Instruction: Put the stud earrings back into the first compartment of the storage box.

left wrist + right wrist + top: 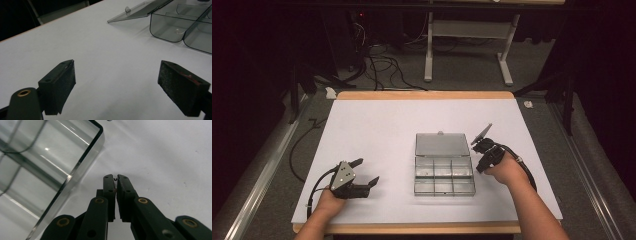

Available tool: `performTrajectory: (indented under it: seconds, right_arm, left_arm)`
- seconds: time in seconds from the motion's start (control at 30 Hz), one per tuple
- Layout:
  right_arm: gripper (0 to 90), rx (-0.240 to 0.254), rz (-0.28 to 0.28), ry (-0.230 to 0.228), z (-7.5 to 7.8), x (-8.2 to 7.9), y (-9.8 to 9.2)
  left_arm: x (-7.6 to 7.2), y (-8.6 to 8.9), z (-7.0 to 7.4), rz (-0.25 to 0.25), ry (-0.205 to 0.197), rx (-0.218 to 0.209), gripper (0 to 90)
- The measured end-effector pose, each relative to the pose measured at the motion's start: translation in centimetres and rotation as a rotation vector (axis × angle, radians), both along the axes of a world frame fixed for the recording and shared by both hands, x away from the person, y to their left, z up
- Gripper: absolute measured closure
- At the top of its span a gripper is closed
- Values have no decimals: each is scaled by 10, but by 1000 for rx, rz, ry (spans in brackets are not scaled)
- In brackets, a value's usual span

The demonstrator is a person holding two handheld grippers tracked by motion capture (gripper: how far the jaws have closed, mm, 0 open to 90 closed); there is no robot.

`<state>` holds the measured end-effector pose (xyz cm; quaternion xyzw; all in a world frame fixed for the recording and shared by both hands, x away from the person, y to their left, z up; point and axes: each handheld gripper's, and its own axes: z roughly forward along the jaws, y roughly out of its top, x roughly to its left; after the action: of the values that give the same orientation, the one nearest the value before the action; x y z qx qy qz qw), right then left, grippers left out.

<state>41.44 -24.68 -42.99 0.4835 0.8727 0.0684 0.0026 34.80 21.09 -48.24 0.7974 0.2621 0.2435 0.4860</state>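
High view: a white, matte counter with a wooden edge is seen, and a clear plastic compartment box lies just right of centre, its hinged lid folded flat toward 12 o'clock. The left gripper is held at 8 o'clock, well apart from the box, its jaws released and spread. The right gripper is held just beside the box's right wall at 3 o'clock.

Left gripper view: two black, rough-faced pads are shown wide apart over bare counter; a small pale item is glimpsed in one rounded compartment at 1 o'clock.

Right gripper view: the jaws are clenched on a tiny dark object at their tips, beside the box's glossy corner. No writing can be read.
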Motion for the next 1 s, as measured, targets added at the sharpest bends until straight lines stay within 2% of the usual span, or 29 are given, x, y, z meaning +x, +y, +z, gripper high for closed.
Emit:
performTrajectory:
  seconds: [0.2,0.37,0.53,0.67,0.7,0.73,0.77,0.8,0.9,0.93,0.97,1.0]
  right_arm:
    - [865,19,0,-12,18,-6,-2]
    - [865,24,9,-27,35,-11,3]
    - [865,34,41,-46,45,-13,10]
    - [865,36,67,-55,51,-14,22]
    - [865,36,58,-53,52,-14,26]
    - [864,35,78,-59,53,-14,28]
    - [864,34,61,-50,54,-15,33]
    - [865,34,90,-60,53,-13,35]
    - [865,38,102,-61,53,-12,44]
    - [865,40,82,-48,53,-13,48]
    - [864,40,111,-56,52,-12,50]
    - [864,42,116,-55,52,-12,53]
  left_arm:
    - [0,0,0,0,1,0,150]
    - [0,0,0,-2,3,-3,150]
    - [0,0,0,0,3,-2,150]
    - [0,1,0,-3,4,-5,150]
    - [1,1,0,-1,9,-12,150]
    - [1,2,0,3,11,-22,150]
    - [1,3,0,4,9,-29,150]
    - [1,4,0,3,9,-33,150]
    - [1,3,0,2,6,-31,150]
    - [0,3,0,0,5,-30,150]
    - [0,3,0,-3,2,-29,150]
    - [0,3,0,-9,-1,-24,150]
